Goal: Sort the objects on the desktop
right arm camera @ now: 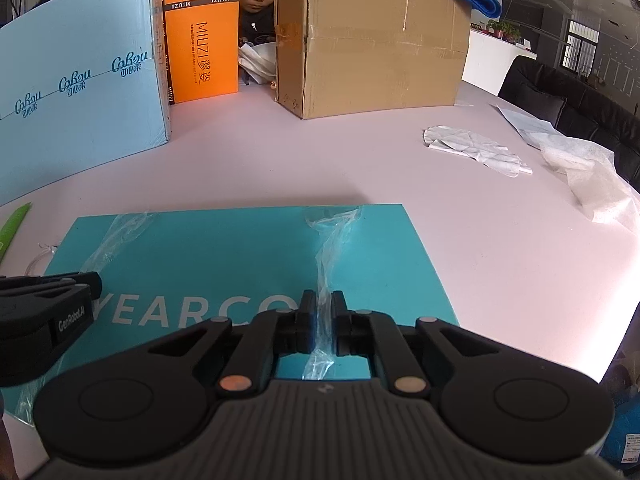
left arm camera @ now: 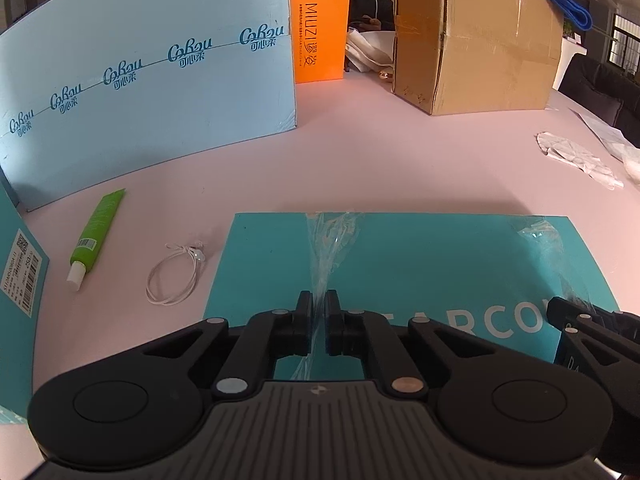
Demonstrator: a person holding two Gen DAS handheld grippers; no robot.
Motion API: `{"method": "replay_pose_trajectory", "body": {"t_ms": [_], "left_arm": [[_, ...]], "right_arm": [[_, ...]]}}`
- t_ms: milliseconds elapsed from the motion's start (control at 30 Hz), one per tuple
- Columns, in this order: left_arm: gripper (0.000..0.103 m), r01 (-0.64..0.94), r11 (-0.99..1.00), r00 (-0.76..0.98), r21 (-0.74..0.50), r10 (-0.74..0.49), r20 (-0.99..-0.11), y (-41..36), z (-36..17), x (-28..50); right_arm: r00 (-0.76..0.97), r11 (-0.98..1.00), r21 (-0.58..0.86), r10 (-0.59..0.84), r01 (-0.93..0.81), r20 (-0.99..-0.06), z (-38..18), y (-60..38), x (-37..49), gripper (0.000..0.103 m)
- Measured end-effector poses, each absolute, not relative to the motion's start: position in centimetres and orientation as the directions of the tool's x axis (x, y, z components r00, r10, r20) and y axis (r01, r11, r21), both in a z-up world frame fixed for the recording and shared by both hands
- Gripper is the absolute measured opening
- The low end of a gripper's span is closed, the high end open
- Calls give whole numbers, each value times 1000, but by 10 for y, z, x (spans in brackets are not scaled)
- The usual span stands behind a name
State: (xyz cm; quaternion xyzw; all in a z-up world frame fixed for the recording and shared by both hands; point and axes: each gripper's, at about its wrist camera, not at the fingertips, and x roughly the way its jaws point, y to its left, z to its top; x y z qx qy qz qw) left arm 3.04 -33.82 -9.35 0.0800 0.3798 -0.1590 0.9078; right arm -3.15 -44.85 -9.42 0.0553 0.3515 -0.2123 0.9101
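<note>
Left claw (left arm camera: 319,322) and right claw (right arm camera: 323,326) each clamped on clear plastic wrap (right arm camera: 326,264) over teal bag (right arm camera: 240,256), flat on tabletop (right arm camera: 500,260).

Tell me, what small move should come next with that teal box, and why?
Probably lift both together, gently. The left gripper and right gripper are each shut on a clear plastic strip running across the teal box, which lies flat on the table.

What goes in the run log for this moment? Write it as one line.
left tongs: shut on clear wrap | right tongs: shut on clear wrap | teal box: flat on table | tube: untouched
</note>
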Motion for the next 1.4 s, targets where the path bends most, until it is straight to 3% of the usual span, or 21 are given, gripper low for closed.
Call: {"method": "replay_pose_trajectory", "body": {"t_ms": [1400], "left_arm": [[3,333,943,669,17,-223,-709,-329,-81,36]], "right_arm": [[696,927,-17,-292,374,-656,-83,-435,-27,10]]}}
